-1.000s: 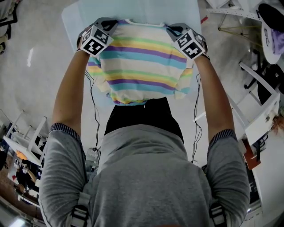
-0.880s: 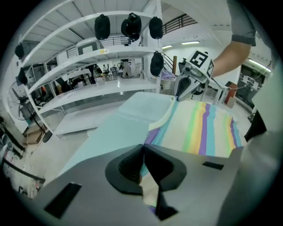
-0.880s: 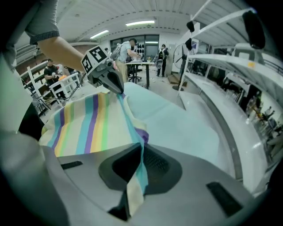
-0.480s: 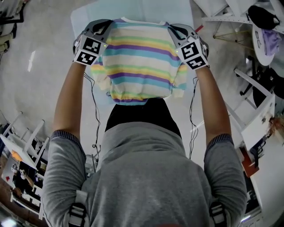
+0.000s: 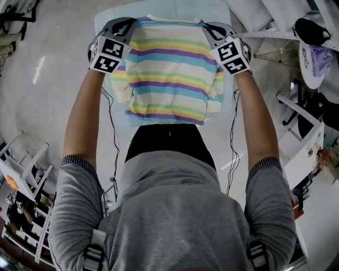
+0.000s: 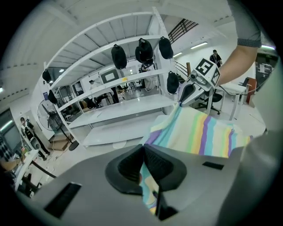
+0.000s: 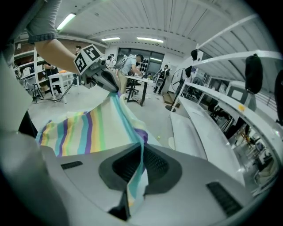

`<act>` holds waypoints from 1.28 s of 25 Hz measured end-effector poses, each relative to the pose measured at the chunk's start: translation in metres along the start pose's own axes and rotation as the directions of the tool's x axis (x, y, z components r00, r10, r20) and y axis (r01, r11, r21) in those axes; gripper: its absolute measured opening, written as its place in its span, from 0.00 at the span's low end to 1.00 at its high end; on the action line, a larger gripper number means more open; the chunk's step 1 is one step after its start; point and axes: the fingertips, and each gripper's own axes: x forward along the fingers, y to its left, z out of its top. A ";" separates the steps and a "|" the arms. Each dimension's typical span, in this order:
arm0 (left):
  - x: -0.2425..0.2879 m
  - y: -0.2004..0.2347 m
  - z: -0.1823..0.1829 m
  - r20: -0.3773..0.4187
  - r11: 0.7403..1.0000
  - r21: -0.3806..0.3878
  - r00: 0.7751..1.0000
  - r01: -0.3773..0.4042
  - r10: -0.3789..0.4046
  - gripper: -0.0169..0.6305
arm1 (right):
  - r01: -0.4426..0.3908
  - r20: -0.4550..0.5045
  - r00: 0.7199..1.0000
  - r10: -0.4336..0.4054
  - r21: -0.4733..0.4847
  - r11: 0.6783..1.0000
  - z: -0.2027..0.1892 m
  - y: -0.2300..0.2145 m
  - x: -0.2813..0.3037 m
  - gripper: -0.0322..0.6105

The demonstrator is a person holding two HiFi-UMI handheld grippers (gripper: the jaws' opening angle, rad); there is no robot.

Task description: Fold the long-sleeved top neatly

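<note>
Nearest me, the hem (image 5: 165, 117) of the top (image 5: 168, 63) hangs free in front of my body, with the sleeves (image 5: 119, 89) drooping at either side. Further out, I have the top by its shoulders. The left gripper (image 5: 128, 25) has its fingers (image 6: 127, 167) closed on a pinch of striped cloth at one shoulder. The right gripper (image 5: 207, 27) is clamped the same way on the other, and cloth runs out between the fingers in both gripper views. The fabric spans between them fairly taut, stripes level. Beyond the collar lies the pale table (image 5: 159, 7), where I judge the top should go down flat before any fold.

To do this well, I'd hold both grippers at the same height and spread so the shoulder line is straight. I'd let the hem touch the table first, then carry the shoulders away from me so the body lays out without bunching. The sleeves are the risk, since they may land tucked under the body. I'd lower slowly and not let go until the cloth rests on the table
</note>
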 end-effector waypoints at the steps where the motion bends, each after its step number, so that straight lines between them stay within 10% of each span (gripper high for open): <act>1: 0.003 0.005 -0.002 -0.003 1.000 -0.007 1.000 -0.014 0.014 0.07 | -0.001 0.000 1.000 0.001 -0.007 1.000 0.003 -0.003 0.007 0.10; 25: 0.150 0.075 -0.105 -0.170 0.992 -0.121 0.985 -0.043 0.022 0.07 | 0.025 -0.157 0.987 -0.030 -0.033 0.999 -0.035 -0.054 0.188 0.10; 32: 0.114 0.083 -0.103 -0.116 0.967 -0.247 0.992 -0.069 0.042 0.33 | -0.053 -0.118 0.990 0.075 0.173 0.983 -0.035 -0.046 0.170 0.41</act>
